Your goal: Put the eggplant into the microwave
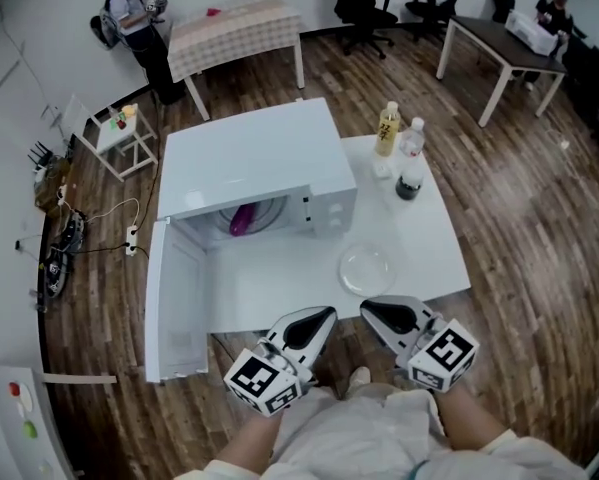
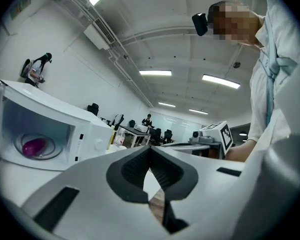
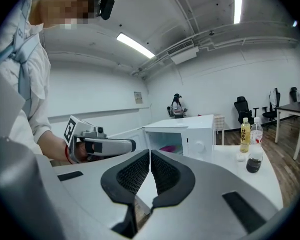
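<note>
One microwave (image 1: 254, 173), its door (image 1: 174, 298) swung wide open at the left. One eggplant (image 1: 241, 218), already inside on the turntable. Two bottles (image 1: 387, 128) to the right of the microwave, one clear plate (image 1: 365, 266) in front of its control panel. You have two claws, left claw (image 1: 319, 320) and right claw (image 1: 372, 310). Both are shut tight and hold nothing, at the surface (image 1: 279, 278) edge in front of the microwave. Bare surface lies between them and its cavity.

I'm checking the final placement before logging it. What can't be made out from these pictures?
- Head view: the eggplant's far end, hidden under the microwave's top.
- Right gripper view: part of the eggplant, behind the microwave's front frame.
- All views: the control panel's markings and the yellow bottle's label, too small.
</note>
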### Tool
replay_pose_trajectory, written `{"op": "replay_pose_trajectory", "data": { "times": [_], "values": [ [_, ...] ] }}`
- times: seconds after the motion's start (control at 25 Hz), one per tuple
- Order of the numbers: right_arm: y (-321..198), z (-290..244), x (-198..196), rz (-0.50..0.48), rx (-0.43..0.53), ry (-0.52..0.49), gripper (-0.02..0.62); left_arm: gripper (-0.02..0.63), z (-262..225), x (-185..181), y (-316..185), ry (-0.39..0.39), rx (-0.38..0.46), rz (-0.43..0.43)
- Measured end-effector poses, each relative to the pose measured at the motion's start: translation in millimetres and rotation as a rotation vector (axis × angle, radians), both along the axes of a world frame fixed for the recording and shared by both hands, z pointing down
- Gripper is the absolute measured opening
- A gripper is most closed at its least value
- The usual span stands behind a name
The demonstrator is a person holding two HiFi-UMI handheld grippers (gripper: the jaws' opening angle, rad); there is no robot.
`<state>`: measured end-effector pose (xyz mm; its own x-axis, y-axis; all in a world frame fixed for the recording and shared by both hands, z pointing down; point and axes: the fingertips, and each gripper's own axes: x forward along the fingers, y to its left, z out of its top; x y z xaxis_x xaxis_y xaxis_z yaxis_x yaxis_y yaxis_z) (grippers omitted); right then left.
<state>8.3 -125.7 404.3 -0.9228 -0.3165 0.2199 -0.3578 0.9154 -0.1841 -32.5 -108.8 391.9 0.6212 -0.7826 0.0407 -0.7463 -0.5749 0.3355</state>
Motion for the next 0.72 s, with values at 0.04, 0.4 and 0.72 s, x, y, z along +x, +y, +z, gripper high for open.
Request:
{"op": "replay_pose_trajectory", "data": {
  "times": [0.04, 0.4, 0.72],
  "values": [
    [0, 2, 3, 0.002, 0.002, 0.009, 0.035, 0.002, 1, 5, 0, 0.007, -0.002, 0.014],
    [-2, 10, 19, 0.024, -0.015, 0.008, 0.034, 0.002, 1, 25, -4, 0.005, 0.004, 0.055],
    [-6, 6, 18, 0.025, -0.015, -0.009, 0.034, 0.002, -5, 23, -4, -0.007, 0.011, 0.055]
  ]
}}
